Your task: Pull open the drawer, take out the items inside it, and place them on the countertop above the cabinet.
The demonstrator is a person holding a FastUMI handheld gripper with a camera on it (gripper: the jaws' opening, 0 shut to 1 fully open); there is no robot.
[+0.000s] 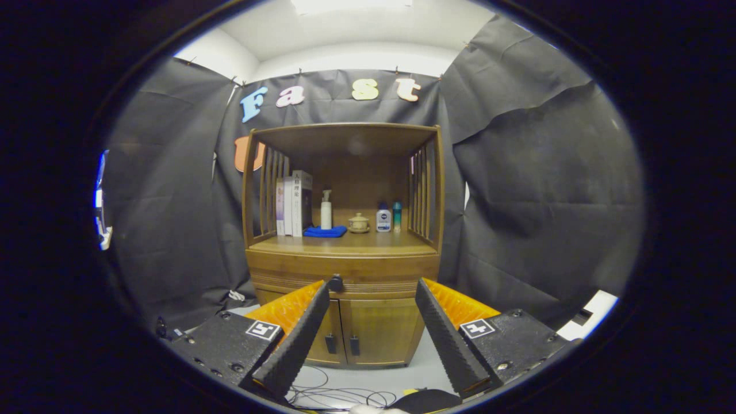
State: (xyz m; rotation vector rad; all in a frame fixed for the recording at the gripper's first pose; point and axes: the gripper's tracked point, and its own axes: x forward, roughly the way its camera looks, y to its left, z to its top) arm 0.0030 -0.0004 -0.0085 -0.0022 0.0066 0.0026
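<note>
Drawer (345,282) sits closed in the wooden cabinet (345,322), just under the table (345,244) top and above two doors. Its dark knob (336,283) lies just beyond the left finger's tip. The hand-held gripper (372,290) is spread wide, holding nothing, well short of the cabinet.

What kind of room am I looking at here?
Probably a staged recording booth, not a home: black cloth walls surround one wooden cabinet holding books and bottles, seen past an open gripper.
</note>
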